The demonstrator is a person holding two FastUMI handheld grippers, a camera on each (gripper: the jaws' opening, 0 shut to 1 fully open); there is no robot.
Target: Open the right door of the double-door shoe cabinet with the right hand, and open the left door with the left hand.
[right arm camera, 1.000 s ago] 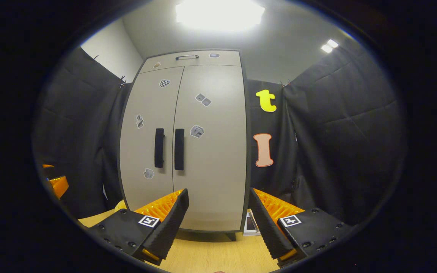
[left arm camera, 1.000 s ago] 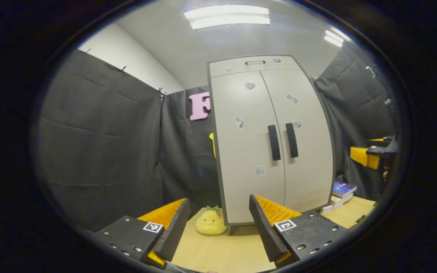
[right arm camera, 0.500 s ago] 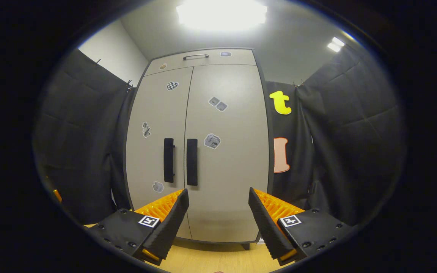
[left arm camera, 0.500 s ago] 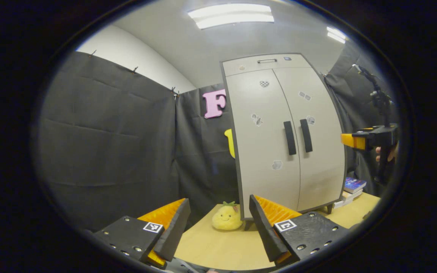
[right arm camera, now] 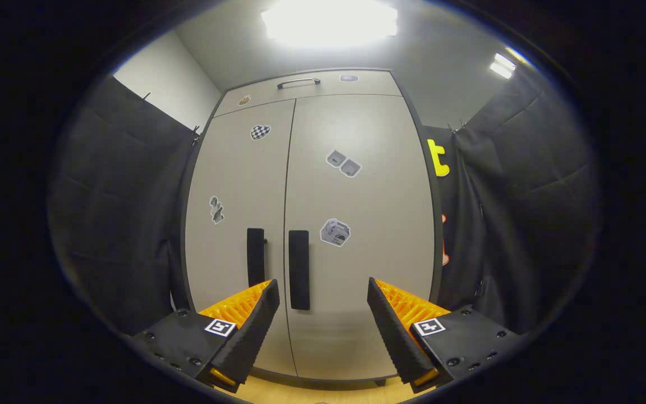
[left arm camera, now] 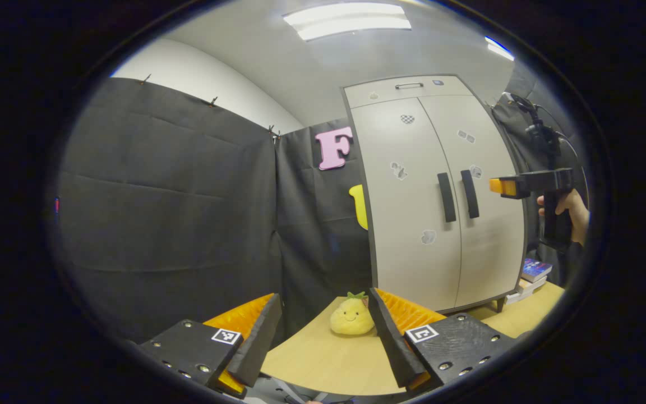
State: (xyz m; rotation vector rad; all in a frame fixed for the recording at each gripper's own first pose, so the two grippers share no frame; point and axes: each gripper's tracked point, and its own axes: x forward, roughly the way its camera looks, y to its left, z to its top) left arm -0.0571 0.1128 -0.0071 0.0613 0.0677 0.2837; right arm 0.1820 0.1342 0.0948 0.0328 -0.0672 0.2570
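Note:
A tall grey double-door shoe cabinet [right arm camera: 312,224] stands shut in front of me, with two black vertical handles side by side: the left door handle [right arm camera: 255,257] and the right door handle [right arm camera: 299,269]. My right gripper [right arm camera: 323,297] is open and close to the right door, its fingers straddling the area just right of the right handle without touching. In the left gripper view the cabinet [left arm camera: 441,196] stands to the right and farther off. My left gripper [left arm camera: 323,314] is open with nothing between its fingers. The right gripper [left arm camera: 511,185], held by a hand [left arm camera: 570,205], points at the right door.
A yellow plush toy [left arm camera: 351,317] sits on the wooden table [left arm camera: 323,359] left of the cabinet's foot. Stacked books [left arm camera: 533,275] lie to the cabinet's right. Black cloth walls close in both sides.
My right gripper has moved closer to the cabinet and its handles now sit lower and larger. My left gripper has swung leftwards, so the cabinet slid right in its view.

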